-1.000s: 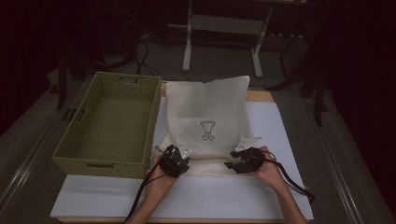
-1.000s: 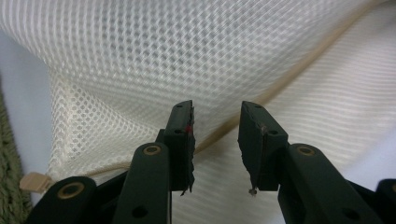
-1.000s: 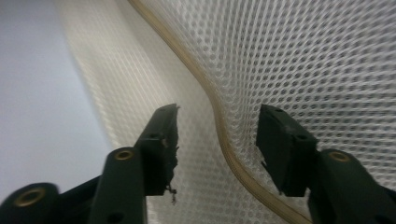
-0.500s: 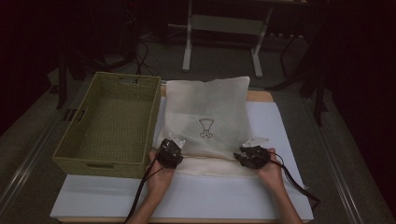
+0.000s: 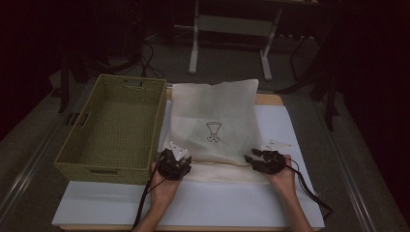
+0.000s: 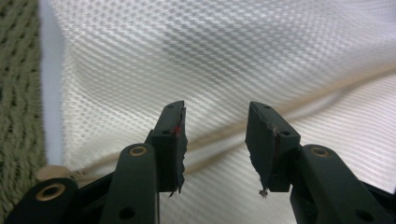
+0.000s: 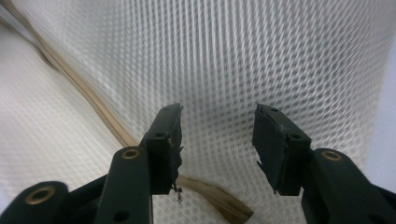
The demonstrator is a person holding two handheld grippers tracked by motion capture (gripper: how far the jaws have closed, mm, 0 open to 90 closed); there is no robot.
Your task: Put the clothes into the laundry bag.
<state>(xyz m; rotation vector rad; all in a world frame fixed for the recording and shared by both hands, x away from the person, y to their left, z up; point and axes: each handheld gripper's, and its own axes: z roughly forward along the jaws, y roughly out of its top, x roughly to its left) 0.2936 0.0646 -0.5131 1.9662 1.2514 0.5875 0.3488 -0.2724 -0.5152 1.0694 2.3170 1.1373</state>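
The mesh bag [image 5: 215, 128] lies flat on the worktop [image 5: 285, 203], beside the basket [image 5: 113, 128]. Your left gripper [image 5: 175, 163] and right gripper [image 5: 264, 159] sit at its near corners, fingers just opened, gripping nothing; the drawstring hem [image 6: 289, 105] runs crosswise just ahead.

The place looks like a lab or recording room rather than a home. A white tabletop [image 5: 203, 203] stands on grey carpet [image 5: 29, 145] in a dark room, with loose cables [image 5: 145, 53] on the floor and a metal stand [image 5: 229, 36] behind it.
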